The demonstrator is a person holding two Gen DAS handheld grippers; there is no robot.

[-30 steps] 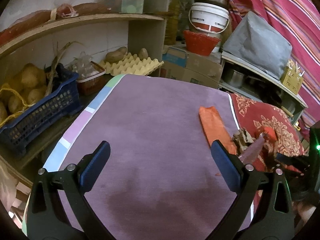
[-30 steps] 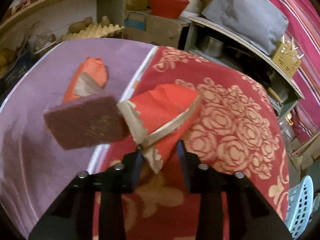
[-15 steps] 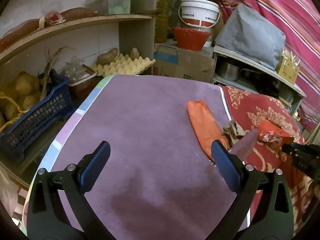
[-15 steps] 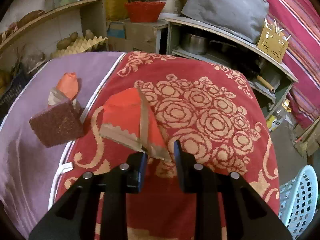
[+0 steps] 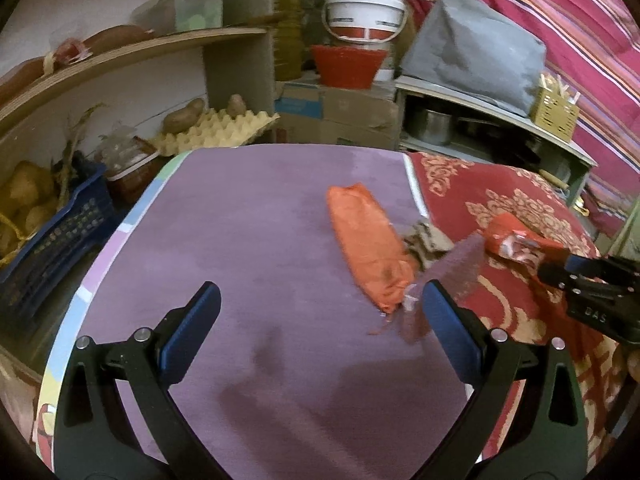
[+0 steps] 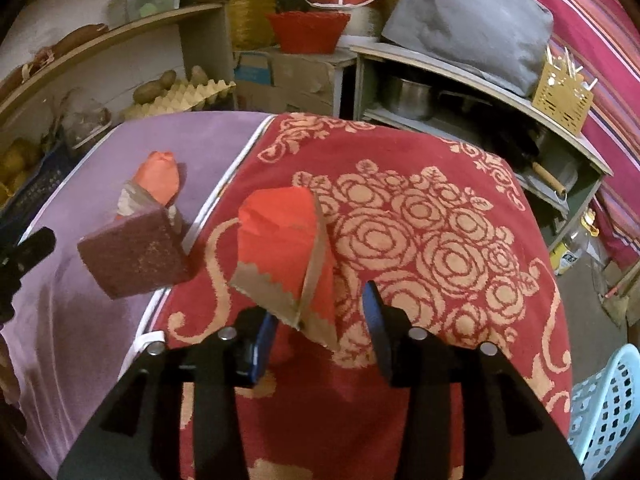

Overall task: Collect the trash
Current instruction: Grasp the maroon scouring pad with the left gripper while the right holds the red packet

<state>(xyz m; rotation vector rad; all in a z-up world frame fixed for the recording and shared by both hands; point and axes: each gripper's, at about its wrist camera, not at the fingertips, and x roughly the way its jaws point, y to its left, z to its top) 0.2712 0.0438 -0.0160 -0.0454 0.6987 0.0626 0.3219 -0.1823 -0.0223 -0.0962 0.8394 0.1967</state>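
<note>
A red paper bag with a brown zigzag edge (image 6: 284, 248) lies on the red patterned cloth (image 6: 440, 240), just ahead of my right gripper (image 6: 320, 320), whose jaws stand open around its near corner. It also shows in the left wrist view (image 5: 508, 236). A dark maroon scouring pad (image 6: 136, 252) sits tilted at the seam of the cloths. An orange packet (image 5: 364, 240) lies on the purple cloth (image 5: 240, 240) with crumpled brown paper (image 5: 424, 240) beside it. My left gripper (image 5: 320, 328) is open and empty above the purple cloth.
Shelves at the left hold a blue crate (image 5: 52, 228) of potatoes and an egg tray (image 5: 216, 128). Boxes, a red basket (image 5: 348, 64), a white bucket (image 5: 364, 12) and pots stand behind. A light blue laundry basket (image 6: 608, 404) stands at the lower right.
My right gripper has opened and let go of the red paper bag, which now rests on the red cloth. Both views have pulled back slightly; the left gripper stays open.
</note>
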